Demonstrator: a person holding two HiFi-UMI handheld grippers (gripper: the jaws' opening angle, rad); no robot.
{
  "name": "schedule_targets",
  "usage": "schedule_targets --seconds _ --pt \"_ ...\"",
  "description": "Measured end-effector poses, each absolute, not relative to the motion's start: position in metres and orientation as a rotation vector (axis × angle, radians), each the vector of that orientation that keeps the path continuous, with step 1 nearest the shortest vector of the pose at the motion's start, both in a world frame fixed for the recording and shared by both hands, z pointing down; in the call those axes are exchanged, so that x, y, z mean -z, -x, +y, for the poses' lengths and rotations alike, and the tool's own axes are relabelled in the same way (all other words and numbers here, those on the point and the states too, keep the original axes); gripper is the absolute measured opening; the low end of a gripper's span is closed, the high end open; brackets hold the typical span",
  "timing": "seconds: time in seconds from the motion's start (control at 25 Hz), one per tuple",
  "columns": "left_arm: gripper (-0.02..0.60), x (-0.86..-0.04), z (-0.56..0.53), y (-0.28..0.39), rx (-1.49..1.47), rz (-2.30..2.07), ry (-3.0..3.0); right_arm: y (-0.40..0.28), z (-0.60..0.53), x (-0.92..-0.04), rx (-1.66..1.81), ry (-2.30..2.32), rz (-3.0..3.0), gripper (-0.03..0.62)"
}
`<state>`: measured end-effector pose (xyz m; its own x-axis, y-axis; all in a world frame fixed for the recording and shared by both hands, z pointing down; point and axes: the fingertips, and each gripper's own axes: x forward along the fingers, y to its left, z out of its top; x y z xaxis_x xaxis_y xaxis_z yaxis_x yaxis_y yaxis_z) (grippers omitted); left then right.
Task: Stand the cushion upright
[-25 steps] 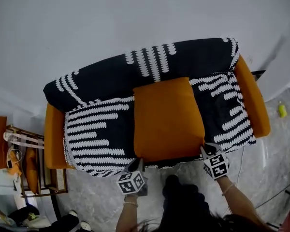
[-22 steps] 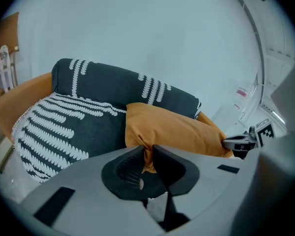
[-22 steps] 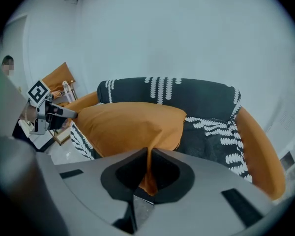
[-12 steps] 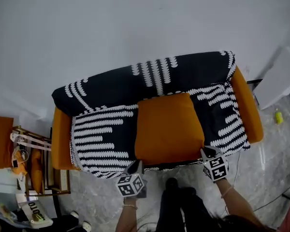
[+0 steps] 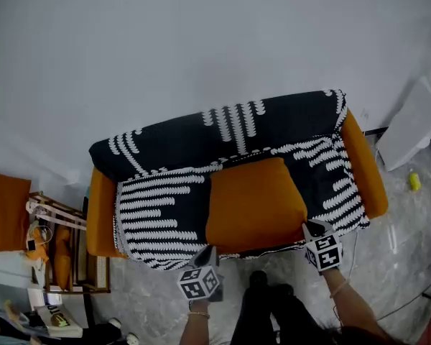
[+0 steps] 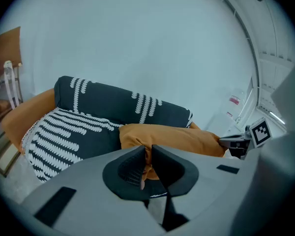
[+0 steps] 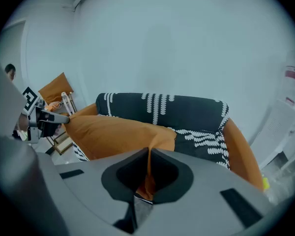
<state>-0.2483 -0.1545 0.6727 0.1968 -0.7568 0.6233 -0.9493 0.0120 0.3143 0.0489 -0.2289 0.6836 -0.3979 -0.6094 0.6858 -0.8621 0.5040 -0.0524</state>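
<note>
Cushion (image 5: pixel 255 203) on sofa (image 5: pixel 158 207) seat, middle, back edge near backrest. Left gripper (image 5: pixel 207 250) fingers pinched narrow on front-left corner fabric; right gripper (image 5: pixel 310 227) same on front-right corner.

Doing step well, my read: raise both corners evenly, pivot on back edge, lean cushion against backrest. Grip on thin fabric only, could slip.

Head view: whole layout, side rack (image 5: pixel 57 243). Gripper views: fabric between fingers, front edge off seat, unclear from above.
</note>
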Motion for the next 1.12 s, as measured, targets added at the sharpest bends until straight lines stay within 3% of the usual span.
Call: schedule_targets --seconds 0.44,1.12 --pt "0.055 -0.628 -0.137 0.256 -0.28 -1.652 -1.78 -0.047 -0.216 -0.64 -0.617 -1.325 -2.137 0.019" --pt "0.055 -0.582 -0.226 0.288 -0.314 -1.639 -1.9 -0.018 -0.3 -0.585 -0.56 -1.504 -2.132 0.031"
